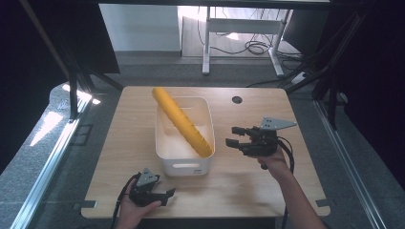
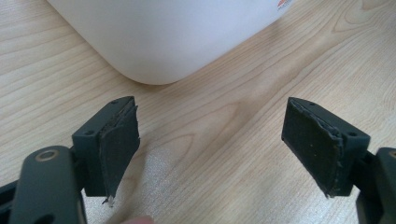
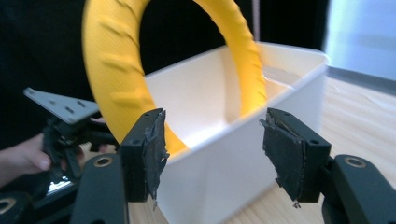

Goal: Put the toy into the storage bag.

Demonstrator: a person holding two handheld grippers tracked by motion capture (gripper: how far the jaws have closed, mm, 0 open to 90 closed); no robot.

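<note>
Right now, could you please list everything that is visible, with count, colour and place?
Ring: one, yellow, ridged, standing on edge in the bin, its top leaning over the far left rim.
Bin: one, white, middle of the table.
Table: one, light wood.
Desk frame: one, white, on the floor behind, cables beneath.
Left hand-held gripper: one, black, near edge of the table, jaws open, nothing between them.
Right hand-held gripper: one, black, right of the bin, jaws apart, nothing between them.
</note>
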